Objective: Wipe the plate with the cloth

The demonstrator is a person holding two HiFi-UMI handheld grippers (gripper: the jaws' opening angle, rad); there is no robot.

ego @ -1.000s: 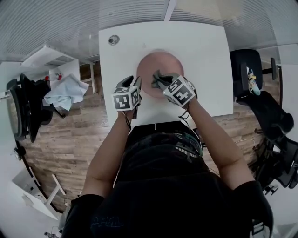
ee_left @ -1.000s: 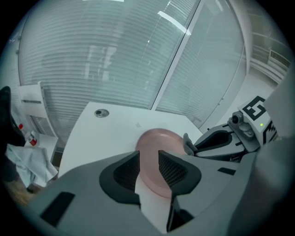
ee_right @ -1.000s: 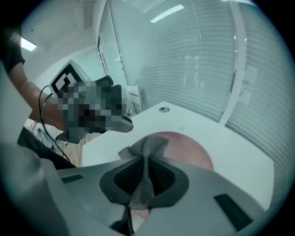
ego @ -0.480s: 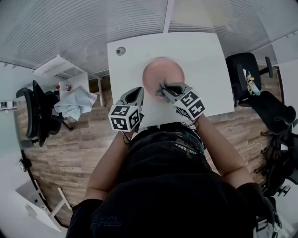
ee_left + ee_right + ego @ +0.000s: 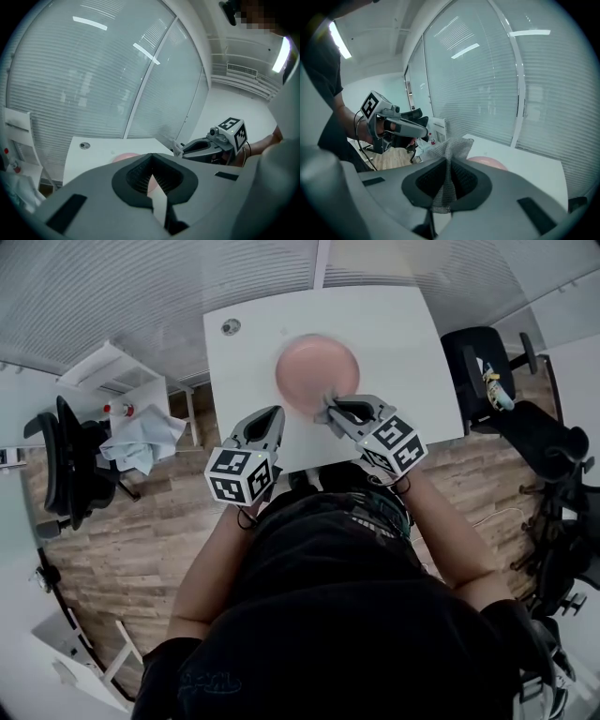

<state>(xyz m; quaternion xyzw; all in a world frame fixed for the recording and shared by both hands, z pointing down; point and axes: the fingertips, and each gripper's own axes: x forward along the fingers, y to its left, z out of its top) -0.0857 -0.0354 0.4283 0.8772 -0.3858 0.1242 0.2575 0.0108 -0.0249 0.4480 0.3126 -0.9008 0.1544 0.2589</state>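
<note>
A pink plate (image 5: pixel 317 371) lies on the white table (image 5: pixel 403 334), nothing on it. My right gripper (image 5: pixel 330 414) hangs above the plate's near edge, shut on a grey mesh cloth (image 5: pixel 451 154) that sticks up between the pads. The plate (image 5: pixel 488 162) shows just past those jaws. My left gripper (image 5: pixel 266 420) is raised to the plate's left near the table's front edge, shut with nothing in it. From the left gripper view, its closed jaws (image 5: pixel 151 176) hide most of the plate (image 5: pixel 123 158), and the right gripper (image 5: pixel 183 149) hovers at the right.
A round grommet (image 5: pixel 231 327) marks the table's far left corner. A black chair (image 5: pixel 480 357) stands at the right. At the left are another chair (image 5: pixel 64 465) and a small white stand with a crumpled pale cloth (image 5: pixel 141 442). Glass walls with blinds lie beyond.
Both grippers have lifted off the plate and drawn back toward the table's near edge. The grey cloth came up with the right gripper, leaving the plate bare.
</note>
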